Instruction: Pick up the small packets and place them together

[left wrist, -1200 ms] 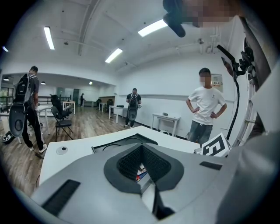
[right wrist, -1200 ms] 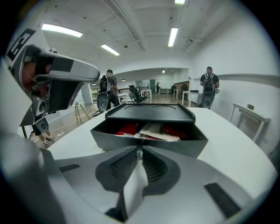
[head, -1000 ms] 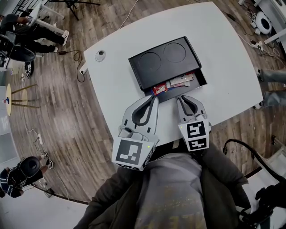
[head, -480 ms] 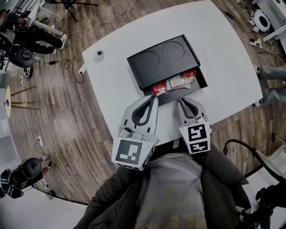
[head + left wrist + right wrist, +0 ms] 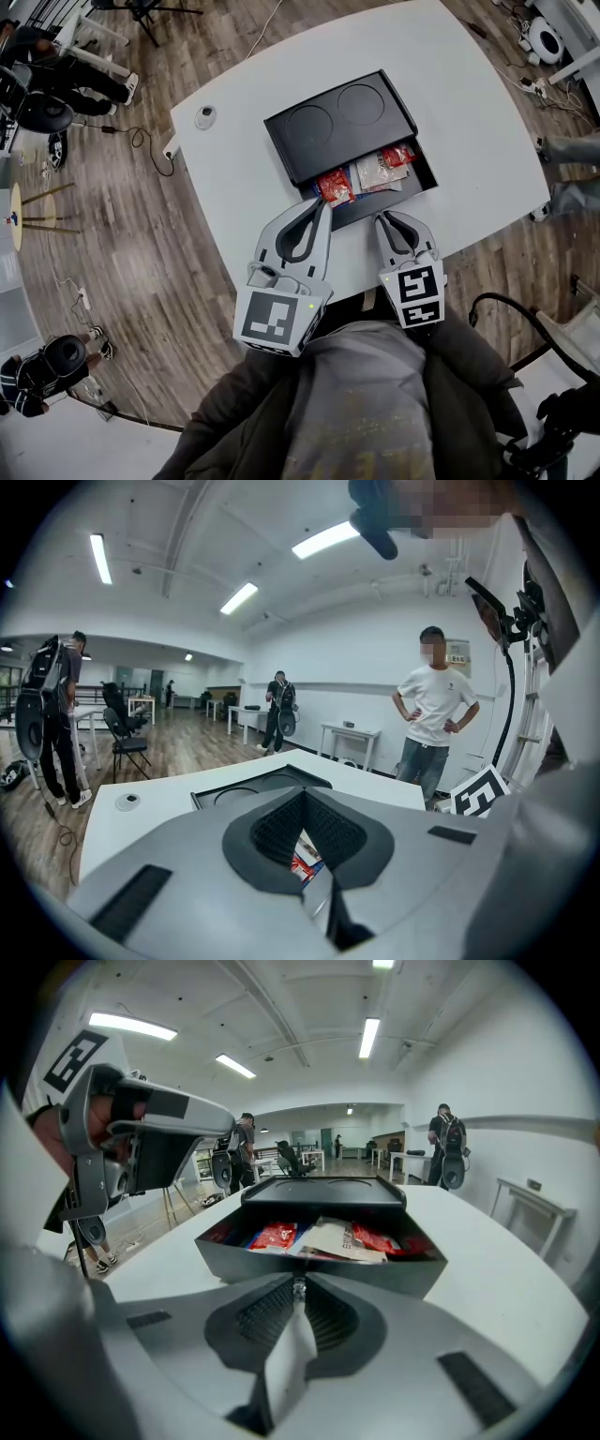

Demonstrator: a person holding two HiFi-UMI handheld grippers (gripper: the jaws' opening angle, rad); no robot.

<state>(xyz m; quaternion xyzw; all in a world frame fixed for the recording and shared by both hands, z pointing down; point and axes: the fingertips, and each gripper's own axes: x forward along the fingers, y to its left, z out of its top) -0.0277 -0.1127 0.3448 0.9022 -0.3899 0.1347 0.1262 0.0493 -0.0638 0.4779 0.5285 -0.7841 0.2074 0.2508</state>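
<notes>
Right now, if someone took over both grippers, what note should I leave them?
Left gripper: jaws together, nothing seen in them, tips at the left end of the box, above a red packet.
Right gripper: jaws together, nothing seen in them, just short of the box's front wall.
All packets in sight lie together in the box's open compartment.
Done: gathering looks finished; none shows on the table.
Left: check for strays, then draw both grippers away.
</notes>
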